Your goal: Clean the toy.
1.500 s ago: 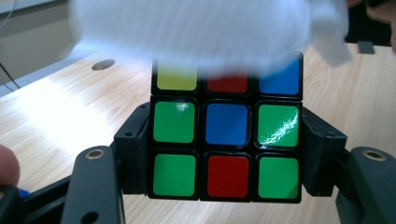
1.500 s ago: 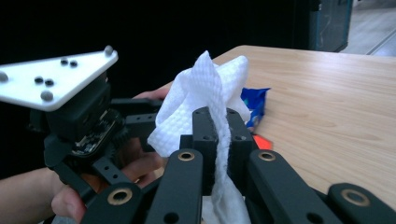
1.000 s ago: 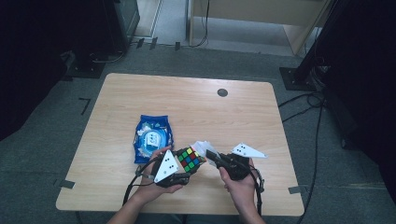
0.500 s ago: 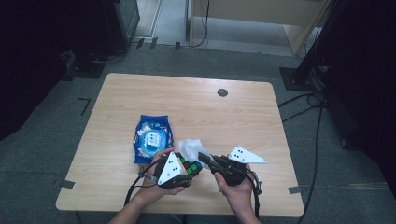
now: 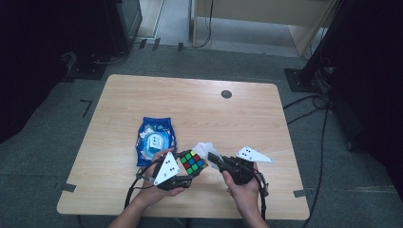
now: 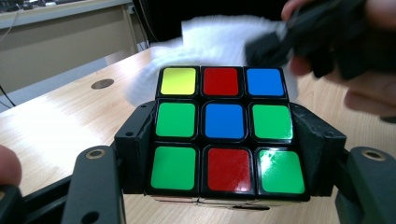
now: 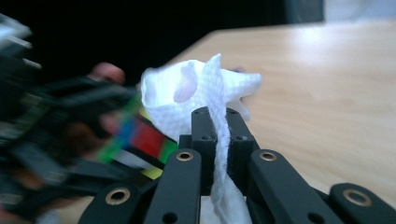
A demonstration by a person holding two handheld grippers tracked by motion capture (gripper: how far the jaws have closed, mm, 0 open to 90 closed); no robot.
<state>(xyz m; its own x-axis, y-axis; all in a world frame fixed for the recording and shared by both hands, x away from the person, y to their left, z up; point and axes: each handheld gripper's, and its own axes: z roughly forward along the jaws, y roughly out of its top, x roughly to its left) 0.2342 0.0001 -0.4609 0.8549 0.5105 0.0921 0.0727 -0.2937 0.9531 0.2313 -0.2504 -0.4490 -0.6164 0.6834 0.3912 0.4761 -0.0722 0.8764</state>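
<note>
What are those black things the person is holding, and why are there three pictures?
They are hand-held grabbers, each with two black jaws that squeeze shut like tongs. One picture looks down from above the wooden table. The other two come from small cameras riding on the grabbers themselves. The left gripper is clamped on a puzzle cube with green, red, blue and yellow squares. The right gripper pinches a white wipe and holds it right beside the cube, perhaps to clean it. A blue packet, probably of wipes, lies on the table next to the left hand.
</note>
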